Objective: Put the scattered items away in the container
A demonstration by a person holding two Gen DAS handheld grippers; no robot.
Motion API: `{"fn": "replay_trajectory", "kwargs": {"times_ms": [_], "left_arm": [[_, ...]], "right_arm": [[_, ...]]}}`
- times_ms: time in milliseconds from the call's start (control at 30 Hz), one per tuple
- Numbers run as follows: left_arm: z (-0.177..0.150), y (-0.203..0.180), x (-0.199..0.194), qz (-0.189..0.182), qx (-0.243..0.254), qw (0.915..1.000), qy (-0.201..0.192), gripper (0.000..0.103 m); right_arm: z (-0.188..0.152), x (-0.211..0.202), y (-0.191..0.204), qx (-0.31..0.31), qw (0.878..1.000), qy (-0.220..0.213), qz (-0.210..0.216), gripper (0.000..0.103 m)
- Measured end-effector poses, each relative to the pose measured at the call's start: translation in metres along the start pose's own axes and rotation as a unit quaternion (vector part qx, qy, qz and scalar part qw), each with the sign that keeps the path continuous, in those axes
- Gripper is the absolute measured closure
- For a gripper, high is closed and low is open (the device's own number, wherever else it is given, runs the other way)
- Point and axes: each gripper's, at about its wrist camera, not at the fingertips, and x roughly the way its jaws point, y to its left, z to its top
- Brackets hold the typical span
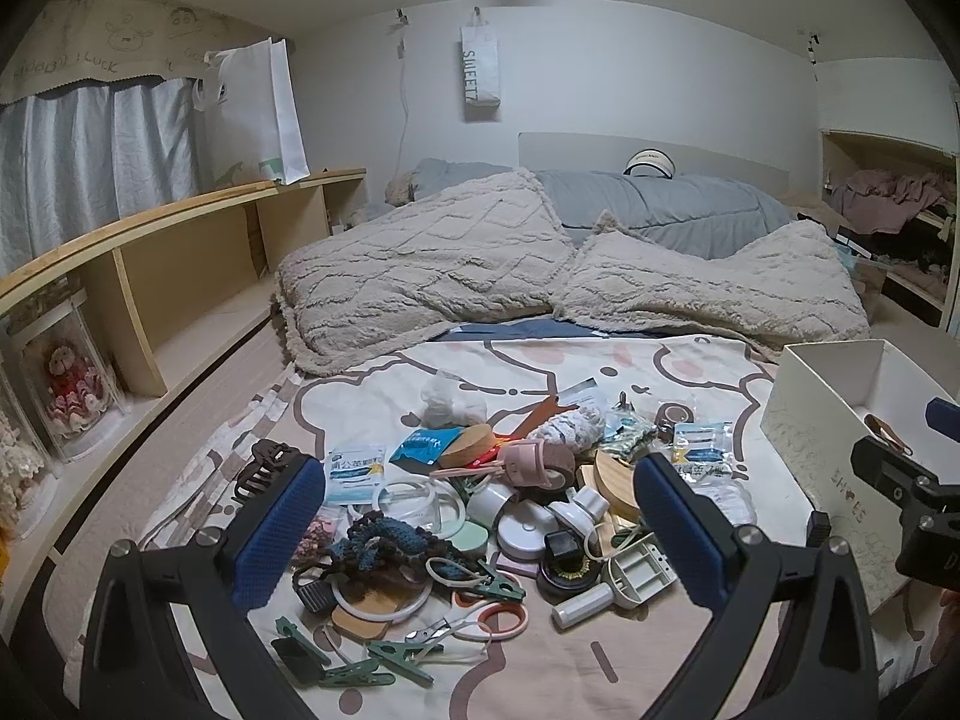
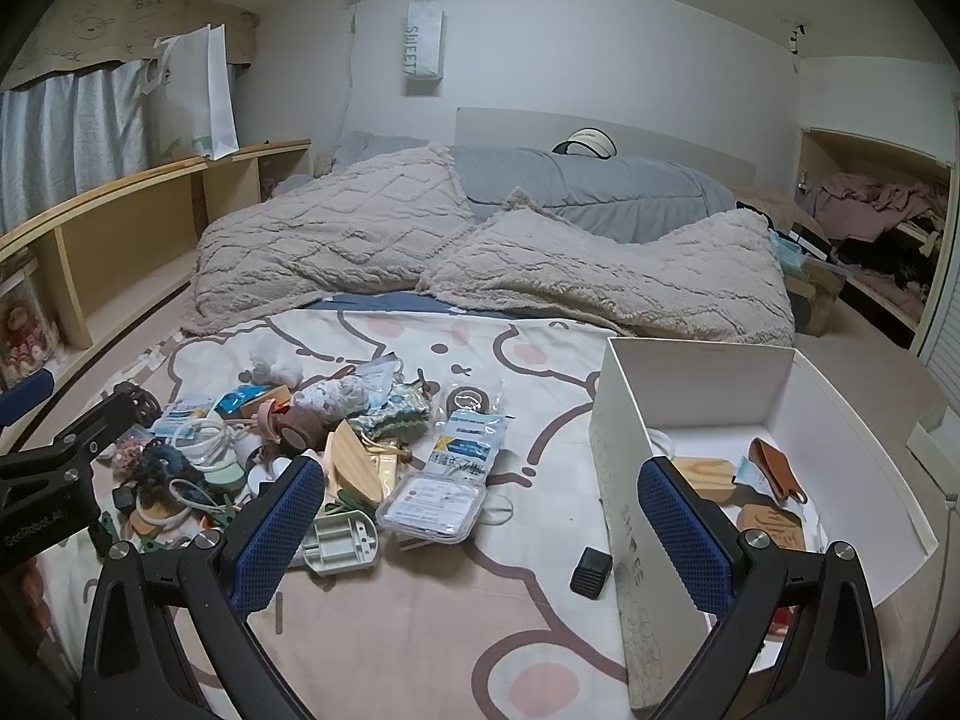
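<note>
A pile of small items (image 1: pixel 480 516) lies on the cartoon-print sheet (image 1: pixel 600 660): green clothespins (image 1: pixel 384 660), a crocheted blue-brown piece (image 1: pixel 384 540), a white round case (image 1: pixel 528 534), packets, rings and a grey plastic tray (image 2: pixel 342 540). The white box (image 2: pixel 660 396) stands on the right and holds a wooden piece (image 2: pixel 708 474), a brown leather item (image 2: pixel 774 468) and a wooden coaster (image 2: pixel 771 525). A small black block (image 2: pixel 591 564) rests beside the box's wall. My left gripper (image 1: pixel 480 462) hovers open over the pile. My right gripper (image 2: pixel 480 467) hovers open, straddling the box's near corner, and holds nothing.
Two fluffy beige blankets (image 1: pixel 432 258) and a grey quilt (image 1: pixel 660 204) fill the far half of the bed. A low wooden shelf (image 1: pixel 180 252) runs along the left with a white tote bag (image 1: pixel 258 114) on it. An open closet (image 2: pixel 870 216) is at the right.
</note>
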Motion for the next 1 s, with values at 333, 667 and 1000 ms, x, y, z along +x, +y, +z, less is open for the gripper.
{"fn": "replay_trajectory", "kwargs": {"times_ms": [333, 667, 1000], "left_arm": [[0.0, 0.0, 0.0, 0.0, -0.001, 1.0, 0.0, 0.0], [0.001, 0.004, 0.001, 0.004, -0.006, 1.0, 0.005, 0.0], [-0.001, 0.018, 0.008, 0.021, -0.019, 0.9996, 0.009, 0.0]], "right_arm": [[0.0, -0.001, 0.002, -0.002, 1.0, -0.002, 0.002, 0.0], [-0.001, 0.003, 0.001, 0.0, 1.0, 0.005, 0.004, 0.0], [-0.004, 0.011, -0.001, 0.008, 1.0, 0.013, 0.004, 0.0]]}}
